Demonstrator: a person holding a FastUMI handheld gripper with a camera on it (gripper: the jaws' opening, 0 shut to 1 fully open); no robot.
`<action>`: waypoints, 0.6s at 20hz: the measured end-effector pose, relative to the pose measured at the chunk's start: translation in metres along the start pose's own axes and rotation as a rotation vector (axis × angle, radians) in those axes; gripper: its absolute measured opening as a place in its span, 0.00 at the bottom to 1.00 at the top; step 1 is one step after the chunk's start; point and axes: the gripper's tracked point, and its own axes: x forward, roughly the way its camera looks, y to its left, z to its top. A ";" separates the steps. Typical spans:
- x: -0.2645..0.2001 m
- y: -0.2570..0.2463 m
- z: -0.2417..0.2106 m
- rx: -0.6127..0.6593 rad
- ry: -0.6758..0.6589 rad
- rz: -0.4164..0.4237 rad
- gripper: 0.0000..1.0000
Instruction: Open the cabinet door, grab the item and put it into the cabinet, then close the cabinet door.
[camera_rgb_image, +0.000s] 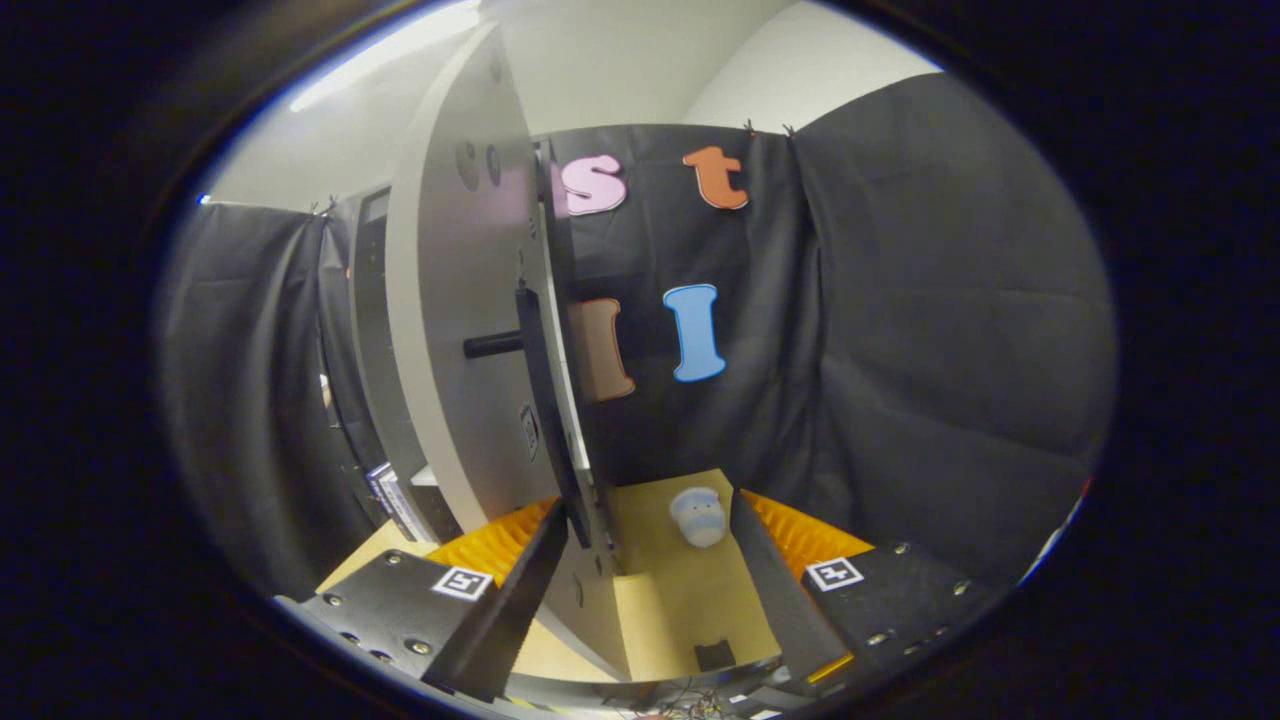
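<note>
The cabinet door (450, 330), a pale grey panel, stands swung open and I see it almost edge-on. Its long black handle (540, 400) runs down the door's near edge and ends right beside my left fingertip (550, 525). My gripper (648, 510) is open, its fingers wide apart, with the door's lower edge between them on the left side. The item, a small pale blue and white soft toy (698, 517), sits on the tan table (680, 600) just ahead, between the fingers and close to the right one. The cabinet body (365, 330) stands behind the door to the left.
Black cloth walls close the booth behind and to the right of the table. A small black square piece (714, 655) lies on the table near its front edge. A labelled block (395, 500) sits low by the cabinet's foot.
</note>
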 end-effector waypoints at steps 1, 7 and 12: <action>0.001 0.004 0.000 -0.001 -0.001 0.021 0.98; 0.002 0.048 -0.009 0.022 0.020 0.213 0.98; 0.008 0.086 -0.015 0.062 0.051 0.328 0.98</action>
